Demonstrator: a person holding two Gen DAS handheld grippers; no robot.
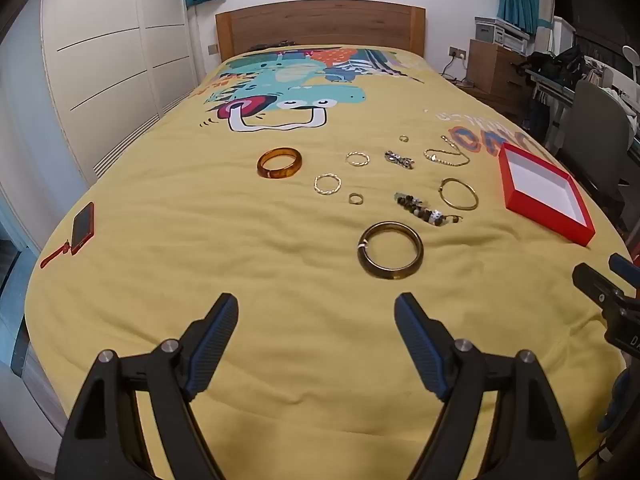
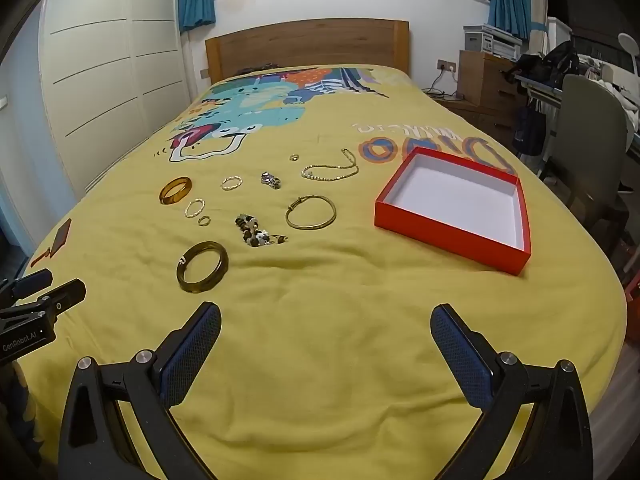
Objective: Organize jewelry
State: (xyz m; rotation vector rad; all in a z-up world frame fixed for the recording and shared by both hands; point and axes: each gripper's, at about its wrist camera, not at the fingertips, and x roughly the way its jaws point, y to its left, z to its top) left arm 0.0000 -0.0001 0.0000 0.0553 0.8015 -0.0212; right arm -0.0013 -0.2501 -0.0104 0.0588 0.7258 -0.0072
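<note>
Left wrist view: left claw (image 1: 316, 320) spread wide, holding nothing above the bed (image 1: 280, 360); right claw (image 2: 326, 330) likewise wide apart, holding nothing.

Bangles, rings and chains are lying scattered on the bed (image 2: 320, 360), with the box (image 2: 454, 206) sitting to their right, apart from them. The nearest bangle (image 2: 203, 266) is lying in front of the beaded bracelet (image 2: 256, 232), and a phone (image 1: 83, 227) is resting far left near the bed's edge.
</note>
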